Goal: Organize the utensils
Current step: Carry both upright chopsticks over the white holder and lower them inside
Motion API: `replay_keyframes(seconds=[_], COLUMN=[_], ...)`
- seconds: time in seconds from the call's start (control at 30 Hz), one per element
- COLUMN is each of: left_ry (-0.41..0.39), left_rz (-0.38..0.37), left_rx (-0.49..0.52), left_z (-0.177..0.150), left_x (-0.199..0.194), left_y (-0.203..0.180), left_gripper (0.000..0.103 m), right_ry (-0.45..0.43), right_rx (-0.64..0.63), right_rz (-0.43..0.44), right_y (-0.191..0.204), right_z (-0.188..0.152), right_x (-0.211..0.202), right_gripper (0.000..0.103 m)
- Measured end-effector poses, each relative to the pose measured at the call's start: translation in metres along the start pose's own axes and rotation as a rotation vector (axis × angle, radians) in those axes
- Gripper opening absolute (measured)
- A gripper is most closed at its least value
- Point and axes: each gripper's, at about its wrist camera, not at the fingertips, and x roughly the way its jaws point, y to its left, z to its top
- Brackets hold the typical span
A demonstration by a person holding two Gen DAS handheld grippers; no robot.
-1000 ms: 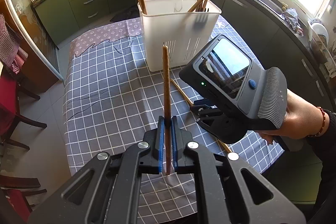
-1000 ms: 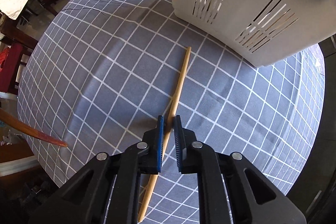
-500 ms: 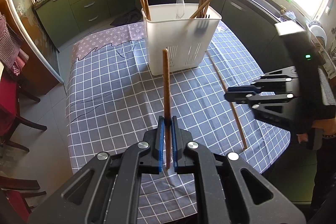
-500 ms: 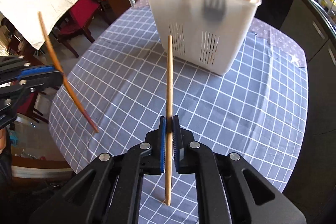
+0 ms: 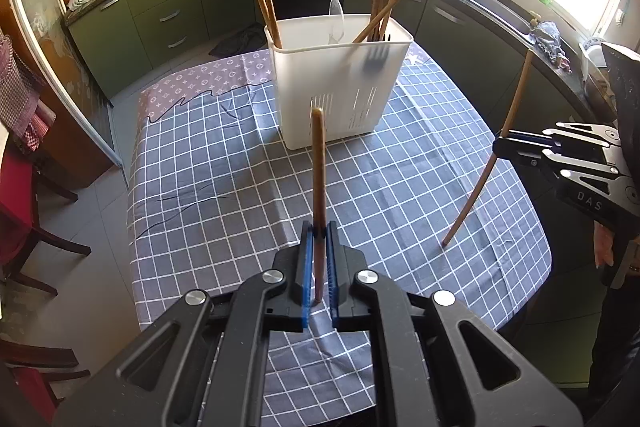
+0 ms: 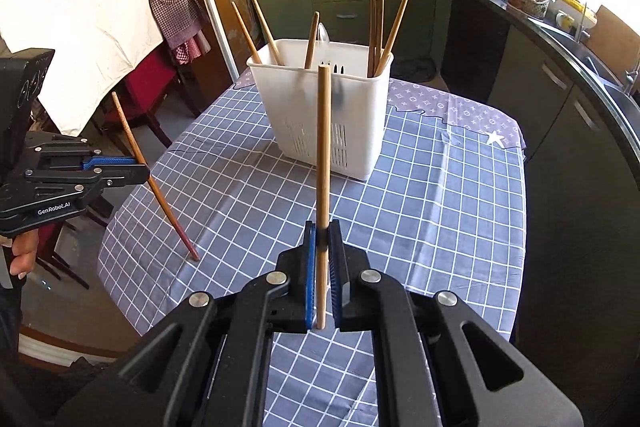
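Both hands are busy here. The left hand-held gripper (image 5: 319, 259) is clamping a dark chopstick (image 5: 319, 187) upright between its blue pads, in front of the caddy (image 5: 340, 83), up off the desk (image 5: 224, 187). The right hand-held gripper (image 6: 323, 259) is pinching a lighter chopstick (image 6: 323, 147) the same way, also in front of the caddy and above the checked cloth. The caddy is sitting toward the far end of the desk, already holding several chopsticks (image 6: 378, 23), a fork and a spoon.
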Motion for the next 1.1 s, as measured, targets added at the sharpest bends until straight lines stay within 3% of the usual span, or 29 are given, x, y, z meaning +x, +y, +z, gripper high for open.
replay_keyframes(seconds=[0.73, 1.1], left_ry=[-0.016, -0.065], left_rz=[0.005, 0.014], left_rx=[0.027, 0.064], left_z=[0.005, 0.028], left_x=[-0.007, -0.032], left_y=[-0.008, -0.017], left_gripper=[0.007, 0.007], right_ry=[0.003, -0.074], right_rx=[-0.004, -0.003], right_rz=[0.013, 0.011], right_y=[0.002, -0.001], right_z=[-0.001, 0.016], right_x=[0.003, -0.031], right_gripper=[0.007, 0.007])
